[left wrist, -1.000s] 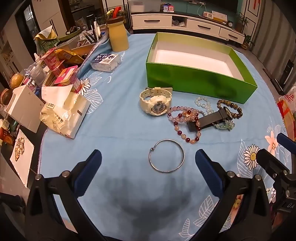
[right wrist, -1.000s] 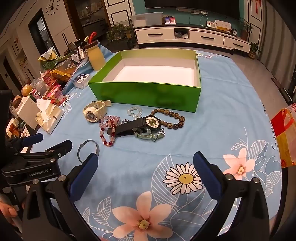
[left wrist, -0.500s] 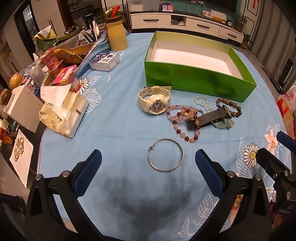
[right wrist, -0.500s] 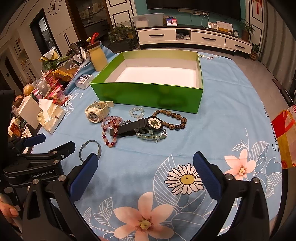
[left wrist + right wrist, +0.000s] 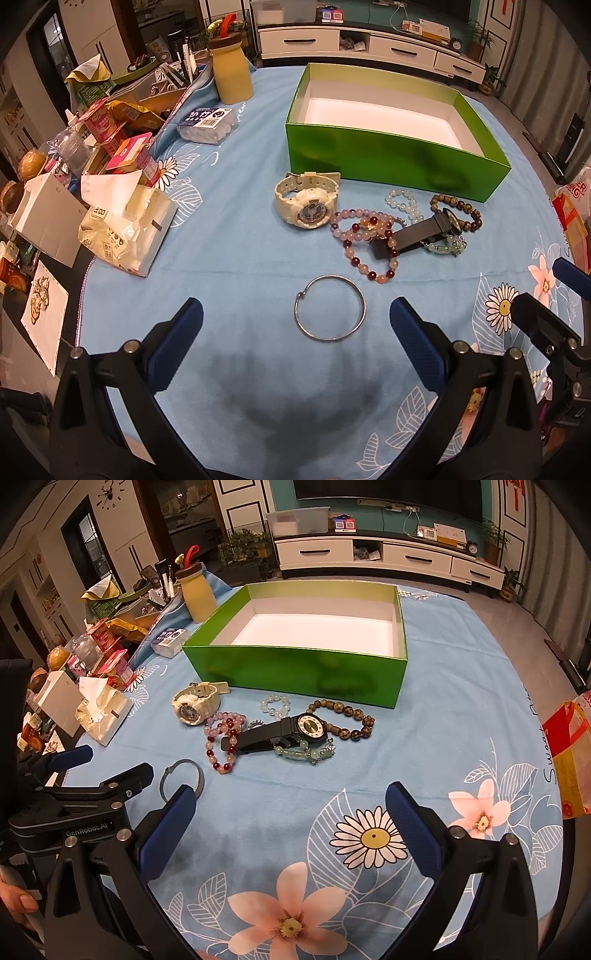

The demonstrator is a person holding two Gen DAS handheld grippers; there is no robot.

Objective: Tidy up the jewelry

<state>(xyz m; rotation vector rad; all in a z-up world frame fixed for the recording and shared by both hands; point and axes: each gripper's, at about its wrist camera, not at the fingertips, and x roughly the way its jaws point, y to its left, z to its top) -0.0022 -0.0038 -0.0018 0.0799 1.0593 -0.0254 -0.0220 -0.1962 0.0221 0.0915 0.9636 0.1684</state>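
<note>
An empty green box [image 5: 391, 158] with a white floor stands on the blue cloth; it also shows in the right wrist view [image 5: 295, 670]. In front of it lie a white watch [image 5: 306, 199], a pink and red bead bracelet [image 5: 364, 242], a black watch [image 5: 284, 731], a clear bead bracelet [image 5: 402, 201], a brown bead bracelet [image 5: 343, 718], a green jade bracelet [image 5: 304, 752] and a silver bangle [image 5: 330, 312]. My left gripper [image 5: 295, 332] is open and empty, just short of the bangle. My right gripper [image 5: 290, 823] is open and empty, over the flowered cloth.
Clutter lines the left table edge: a tissue pack [image 5: 125, 225], snack packets [image 5: 125, 155], a yellow bottle [image 5: 231, 74], a small plastic box [image 5: 207, 123]. A red and yellow bag [image 5: 570, 753] sits at the right edge.
Both grippers have drifted slightly forward toward the jewelry; both stay open. Nothing on the table has moved.
</note>
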